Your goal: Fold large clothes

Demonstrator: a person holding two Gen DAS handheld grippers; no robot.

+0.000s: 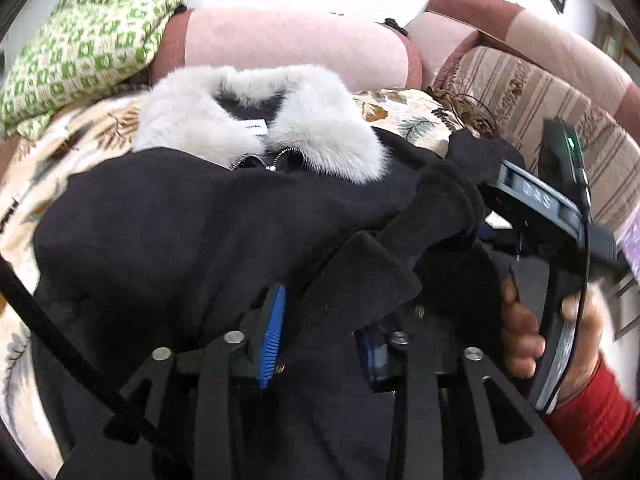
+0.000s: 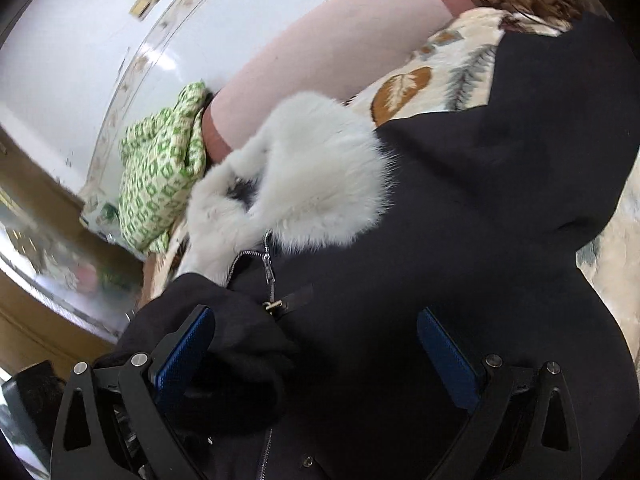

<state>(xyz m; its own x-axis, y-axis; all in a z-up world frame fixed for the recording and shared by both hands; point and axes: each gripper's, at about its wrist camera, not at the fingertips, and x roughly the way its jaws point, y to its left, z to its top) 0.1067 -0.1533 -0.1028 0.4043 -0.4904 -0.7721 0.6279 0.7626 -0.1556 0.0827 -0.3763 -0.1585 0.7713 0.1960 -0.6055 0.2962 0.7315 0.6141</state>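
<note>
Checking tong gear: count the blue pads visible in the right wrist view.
2. One pad sits lower left against bunched black coat fabric; the other pad sits lower right over the coat.

Black coat (image 1: 160, 216) is showing as thick matt cloth, felt-like and slightly napped. Collar (image 1: 320, 136) is reading as pale grey fur, long-piled and fluffy. Zipper (image 2: 267, 264) is glinting as bright metal. Left gripper (image 1: 320, 344) is presenting matt black plastic links, shiny metal pins, ribbed blue pads (image 1: 272, 344). Sofa cover (image 1: 400, 116) is appearing as soft leaf-printed fabric; green blanket (image 1: 80, 48) is looking coarsely woven.
</note>
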